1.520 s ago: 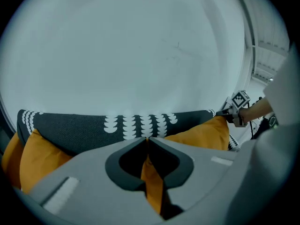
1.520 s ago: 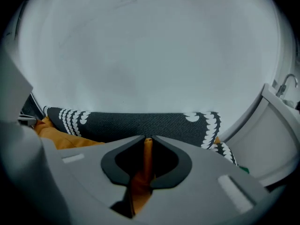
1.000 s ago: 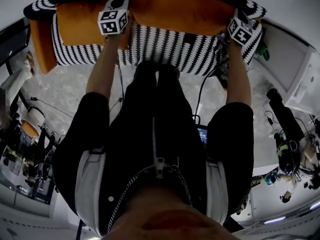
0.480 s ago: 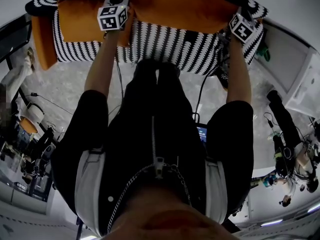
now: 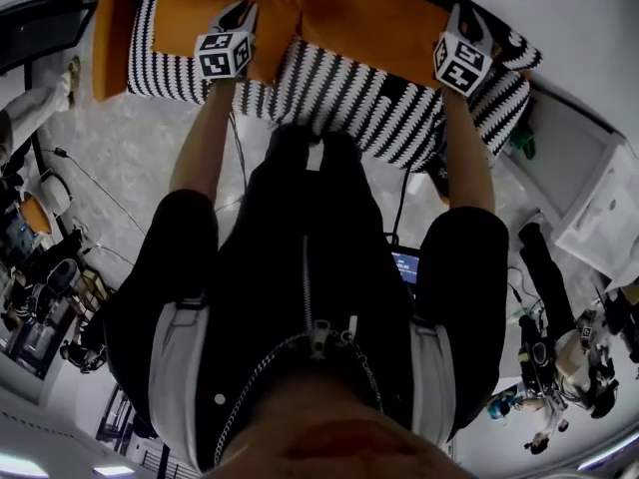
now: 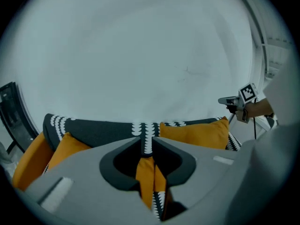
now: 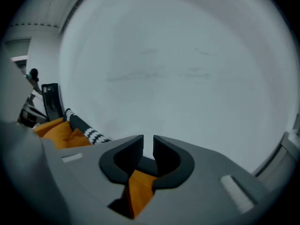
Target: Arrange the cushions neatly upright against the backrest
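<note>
sofa: black-and-white patterned sofa (image 5: 339, 93); its backrest (image 6: 103, 131) is the reference for every place below
wide cushion: orange (image 5: 374, 23), leaning on the right half of the backrest, looks roughly upright
middle cushion: orange (image 5: 215, 13), against the backrest just left of centre, close beside the wide cushion; touching or not, can't tell
end cushion: orange (image 5: 112, 28), at the backrest's far left end, by the arm
left gripper: (image 6: 146, 142) jaws have just been opening and are now released, narrow gap, nothing pinched; only the backrest and cushion edges show through; it sits in front of the backrest where the middle and wide cushions meet
right gripper: (image 7: 148, 139) jaws have just been opening, let go, gap shows only bare wall (image 7: 178, 69); an orange corner lies below the jaws, not clamped; it is off the backrest's right part, at the wide cushion's right end
handling: probably soft, light and squashy, with cloth that grips fine; best pinched at the top corners or the seam edge, both ends together for the wide cushion; a pinch mid-face would likely just bunch the cover
edges: the wall is right behind the backrest, so a hard shove could tip a cushion over the top
room: open above the backrest and over the seat; the person's legs stand close in front; cable (image 5: 402, 188) on the floor, well clear of the backrest
</note>
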{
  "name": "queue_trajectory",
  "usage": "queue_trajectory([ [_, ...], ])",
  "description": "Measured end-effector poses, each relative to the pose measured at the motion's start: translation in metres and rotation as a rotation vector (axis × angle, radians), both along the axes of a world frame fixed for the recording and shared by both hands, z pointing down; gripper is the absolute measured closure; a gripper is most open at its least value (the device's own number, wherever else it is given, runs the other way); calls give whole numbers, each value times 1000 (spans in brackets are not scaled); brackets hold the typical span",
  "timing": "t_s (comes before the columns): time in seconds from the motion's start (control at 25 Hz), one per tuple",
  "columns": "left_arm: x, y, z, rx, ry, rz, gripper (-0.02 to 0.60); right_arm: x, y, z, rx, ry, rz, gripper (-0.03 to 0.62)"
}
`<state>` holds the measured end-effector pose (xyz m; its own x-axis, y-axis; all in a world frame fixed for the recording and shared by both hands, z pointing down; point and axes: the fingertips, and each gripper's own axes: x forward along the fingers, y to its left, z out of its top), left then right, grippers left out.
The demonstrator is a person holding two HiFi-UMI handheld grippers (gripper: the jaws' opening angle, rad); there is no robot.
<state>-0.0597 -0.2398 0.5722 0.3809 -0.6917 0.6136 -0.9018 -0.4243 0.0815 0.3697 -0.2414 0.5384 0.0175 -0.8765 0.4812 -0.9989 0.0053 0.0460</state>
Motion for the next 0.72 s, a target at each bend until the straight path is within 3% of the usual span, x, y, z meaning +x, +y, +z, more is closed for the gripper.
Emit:
queue_trajectory([
  [0.2, -63, 19, -14, 14, -22, -88, 511, -145, -5, -15, 35, -58, -289, 525],
  [0.4, -123, 17, -17, 22, -35, -103, 511, -283, 21, 10, -76, -129, -538, 515],
  [0.52, -164, 9, -7, 13, -47, -99, 511, -342, 41, 33, -158, -168, -580, 488],
  [0.72, -231, -25, 9, 8, -69, -51, 498, -407, 59, 68, -266, -181, -552, 484],
])
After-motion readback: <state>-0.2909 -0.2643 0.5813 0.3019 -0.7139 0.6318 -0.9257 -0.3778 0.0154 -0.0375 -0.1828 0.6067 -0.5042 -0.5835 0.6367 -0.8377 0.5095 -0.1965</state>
